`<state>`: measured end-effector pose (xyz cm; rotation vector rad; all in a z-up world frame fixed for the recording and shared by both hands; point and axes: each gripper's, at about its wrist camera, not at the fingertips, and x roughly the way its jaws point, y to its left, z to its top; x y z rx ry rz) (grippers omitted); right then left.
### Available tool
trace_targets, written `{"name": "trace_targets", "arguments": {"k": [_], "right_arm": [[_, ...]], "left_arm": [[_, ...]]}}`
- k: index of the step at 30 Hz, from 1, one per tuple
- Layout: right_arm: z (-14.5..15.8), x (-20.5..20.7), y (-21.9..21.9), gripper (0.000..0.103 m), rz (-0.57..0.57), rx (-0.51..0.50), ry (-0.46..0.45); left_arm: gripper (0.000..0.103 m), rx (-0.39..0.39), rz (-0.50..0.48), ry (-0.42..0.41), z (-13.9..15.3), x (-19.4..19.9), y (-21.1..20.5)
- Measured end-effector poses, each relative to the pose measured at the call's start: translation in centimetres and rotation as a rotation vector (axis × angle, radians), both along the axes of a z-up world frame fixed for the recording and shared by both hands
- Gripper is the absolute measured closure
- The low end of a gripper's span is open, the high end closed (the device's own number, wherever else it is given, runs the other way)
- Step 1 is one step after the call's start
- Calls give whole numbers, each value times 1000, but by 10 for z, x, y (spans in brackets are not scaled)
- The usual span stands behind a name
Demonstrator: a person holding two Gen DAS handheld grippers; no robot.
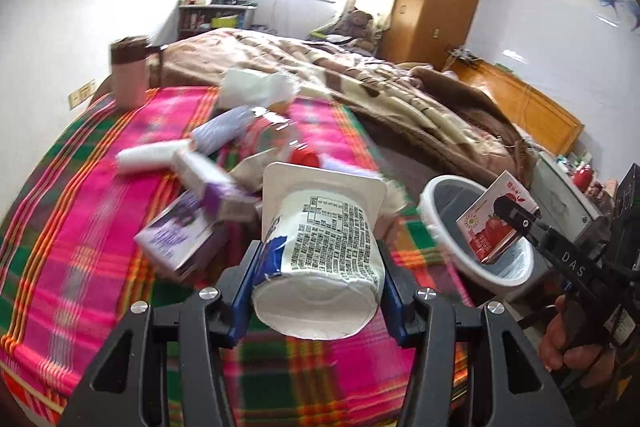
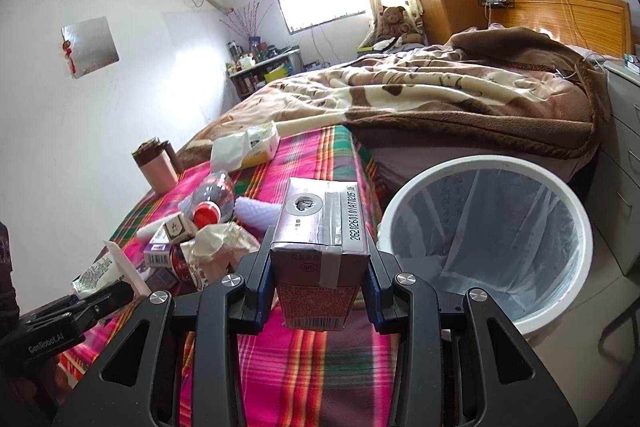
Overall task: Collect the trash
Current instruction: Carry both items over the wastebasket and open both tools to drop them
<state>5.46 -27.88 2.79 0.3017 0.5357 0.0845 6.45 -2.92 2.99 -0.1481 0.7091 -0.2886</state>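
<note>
I've got the left tongs (image 1: 320, 263) clamped on a yogurt cup (image 1: 320, 247), the right tongs (image 2: 318, 287) clamped on a juice carton (image 2: 320, 251). The bin (image 2: 486, 247) sits just right of the carton, so my right hand is nearer.

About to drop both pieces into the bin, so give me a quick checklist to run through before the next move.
1. Left gripper shut on the white plastic yogurt cup: ok.
2. Right gripper shut on the small red drink carton: ok.
3. White round trash bin open, clear liner in place: ok.
4. Carton above the bin's mouth: not ok in the right wrist view, where it hangs over the striped pink bedspread.
5. Cup above the bin: not ok, over the bedspread.
6. Cup and carton empty: cannot tell.
</note>
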Motion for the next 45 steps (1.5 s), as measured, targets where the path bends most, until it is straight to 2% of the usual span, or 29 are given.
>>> {"name": "trace_targets", "arguments": {"k": [12, 21, 25, 36, 40, 45], "right_arm": [[6, -1, -50, 65, -123, -5, 1], [-3, 8, -79, 65, -188, -41, 45], [-8, 11, -88, 65, -201, -59, 70], [-24, 17, -111, 65, -235, -68, 133], [-27, 19, -116, 65, -243, -62, 151], [-29, 20, -118, 64, -252, -61, 167]], "left_arm": [[48, -36, -203, -14, 13, 34, -88], [48, -13, -318, -8, 12, 51, -155], [48, 2, -352, 30, 2, 61, -180], [47, 59, -394, 63, -15, 70, -212], [35, 67, -385, 82, -21, 74, -215], [31, 55, -379, 100, -24, 77, -213]]}}
